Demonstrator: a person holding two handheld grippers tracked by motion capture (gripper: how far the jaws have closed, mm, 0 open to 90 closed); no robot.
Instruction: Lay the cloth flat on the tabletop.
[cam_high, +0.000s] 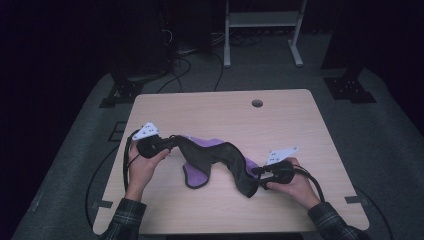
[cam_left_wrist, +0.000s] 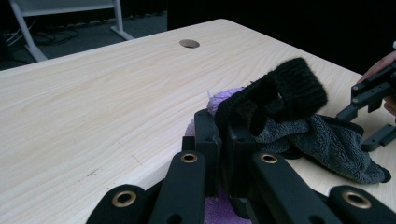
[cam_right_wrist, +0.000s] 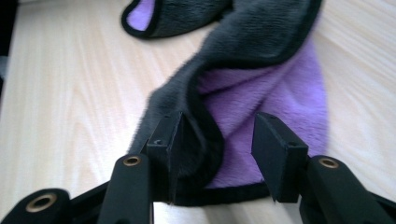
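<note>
Mid-fold: dark grey fleece cloth with purple lining (cam_high: 212, 157) lies below the round table hole (cam_high: 257, 103). Left gripper (cam_high: 167, 143) is clamped on its corner. Right gripper (cam_high: 260, 175) stands apart, cloth edge between the jaws, unpinched. Next, probably close right and lift.

A dim lab: one bare bench (cam_high: 220, 107) on grey carpet (cam_high: 390, 135), floor cables (cam_high: 177, 67), a metal frame (cam_high: 262, 30).
</note>
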